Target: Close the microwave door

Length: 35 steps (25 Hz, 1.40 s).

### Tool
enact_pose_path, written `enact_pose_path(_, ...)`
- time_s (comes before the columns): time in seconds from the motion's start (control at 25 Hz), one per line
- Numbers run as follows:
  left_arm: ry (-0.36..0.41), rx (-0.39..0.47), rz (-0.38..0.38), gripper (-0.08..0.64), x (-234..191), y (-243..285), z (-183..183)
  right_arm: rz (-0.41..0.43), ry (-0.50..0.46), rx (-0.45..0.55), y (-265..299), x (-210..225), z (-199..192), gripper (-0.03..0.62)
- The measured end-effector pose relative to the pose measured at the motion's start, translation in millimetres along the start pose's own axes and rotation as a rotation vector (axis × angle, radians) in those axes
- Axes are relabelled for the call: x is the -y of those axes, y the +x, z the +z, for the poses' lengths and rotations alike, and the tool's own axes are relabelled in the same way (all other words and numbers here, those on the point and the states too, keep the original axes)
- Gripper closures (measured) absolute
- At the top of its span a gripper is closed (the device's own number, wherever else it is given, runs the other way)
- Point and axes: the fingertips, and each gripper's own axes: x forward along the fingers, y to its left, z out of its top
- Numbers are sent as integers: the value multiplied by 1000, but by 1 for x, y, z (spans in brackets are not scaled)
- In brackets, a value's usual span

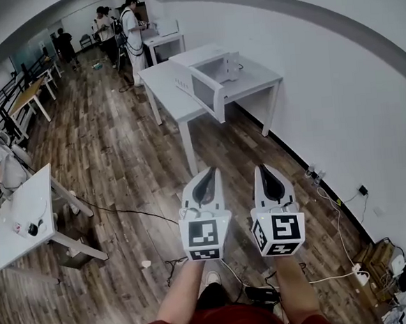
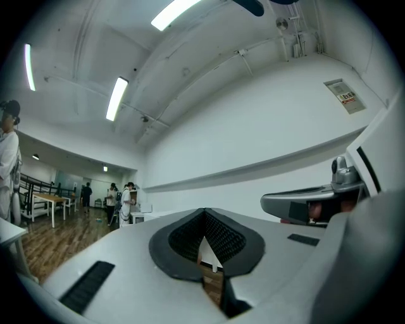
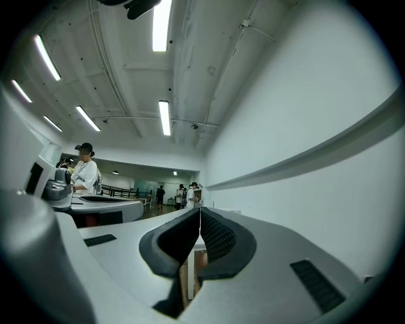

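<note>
The white microwave [image 1: 213,72] stands on a white table [image 1: 260,85] ahead of me, by the right wall. Its door [image 1: 199,89] hangs open toward the room. Both grippers are held side by side at waist height, well short of the table and pointing at it. My left gripper [image 1: 205,176] is shut with nothing in it, its pads meeting at the tip [image 2: 204,218]. My right gripper [image 1: 267,171] is also shut and empty [image 3: 199,215]. Neither touches anything.
Wooden floor lies between me and the table. A white desk [image 1: 26,220] with small items stands at the left. Cables and a power strip [image 1: 355,271] run along the right wall. Several people [image 1: 133,30] stand near more tables at the far end.
</note>
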Motion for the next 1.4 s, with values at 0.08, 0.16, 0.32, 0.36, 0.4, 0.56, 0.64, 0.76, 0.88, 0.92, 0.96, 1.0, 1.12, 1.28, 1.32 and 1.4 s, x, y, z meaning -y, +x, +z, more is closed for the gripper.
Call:
enact_pose_path(0.08,-6,3,-5,534,-15,17,-2,-5,-6,-2,22,-3,-1,565)
enact_pose_path(0.16,-12,9,-9,534,-31,33,-4,-10,-13,-2,45,-5,-3,565)
enact_pose_path(0.32,-23,17,-21,534,-61,64,-9,-23,-29,-7,86,-12,-8,565)
enact_pose_path(0.36,-26,18,-25,534,-68,71,-11,-26,-32,-7,95,-13,-9,565)
enact_pose_path(0.4,-27,18,-29,534,-74,77,-12,-28,-35,-8,103,-14,-10,565)
enact_pose_path(0.56,-31,10,-50,534,-86,102,-20,-42,-43,-13,129,-12,-14,565)
enact_pose_path(0.64,-35,4,-55,534,-90,112,-25,-47,-44,-18,139,-9,-18,565)
enact_pose_path(0.76,-34,-2,-64,534,-91,130,-29,-56,-37,-20,152,2,-23,565)
enact_pose_path(0.88,-26,-6,-68,534,-91,150,-36,-55,-28,-16,169,13,-29,565)
enact_pose_path(0.92,-23,-7,-67,534,-91,159,-38,-53,-26,-16,176,18,-32,565)
enact_pose_path(0.96,-20,-7,-65,534,-91,168,-40,-51,-25,-15,184,24,-34,565)
enact_pose_path(1.0,-18,-7,-63,534,-91,179,-42,-47,-24,-15,192,30,-37,565)
enact_pose_path(1.12,-10,-2,-55,534,-89,213,-43,-34,-20,-7,217,52,-41,565)
enact_pose_path(1.28,7,11,-44,534,-78,265,-36,-21,-10,5,253,92,-39,565)
enact_pose_path(1.32,10,12,-39,534,-75,278,-35,-17,-8,8,261,102,-39,565)
enact_pose_path(1.4,15,12,-30,534,-69,301,-32,-9,-2,12,276,122,-38,565)
